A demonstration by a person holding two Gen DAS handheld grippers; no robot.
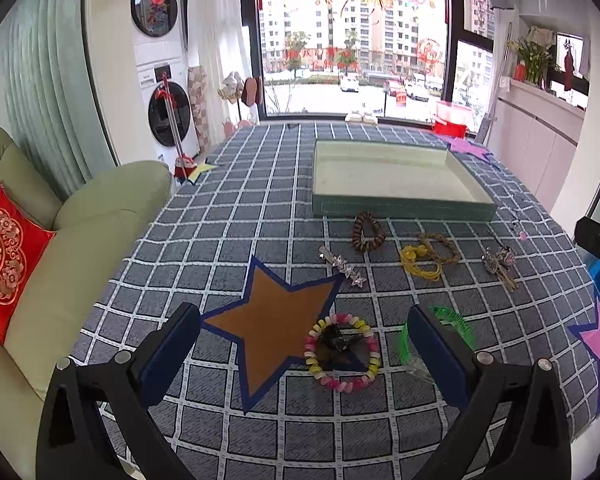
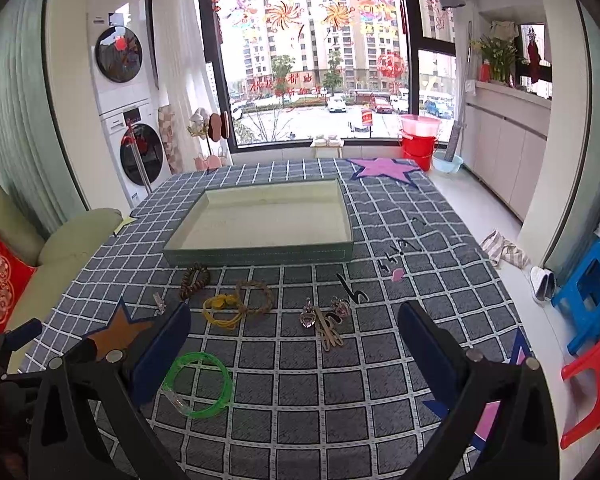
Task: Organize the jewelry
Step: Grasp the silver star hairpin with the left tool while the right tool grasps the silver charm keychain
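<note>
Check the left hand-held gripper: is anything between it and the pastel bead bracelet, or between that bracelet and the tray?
Nothing blocks the left hand-held gripper; the pastel bead bracelet lies between its open fingers' line, with a dark clip inside the ring. Toward the tray, a silver hair clip and brown bead bracelet lie flat.

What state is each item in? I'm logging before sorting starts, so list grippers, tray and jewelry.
left gripper: open, holding nothing
right gripper: open, holding nothing
tray: nothing in it
pastel bead bracelet: flat on cloth, ringing a dark clip
green bangle: flat on cloth
brown bead bracelet: on cloth, outside tray
yellow cord: loose, overlapping braided bracelet
</note>
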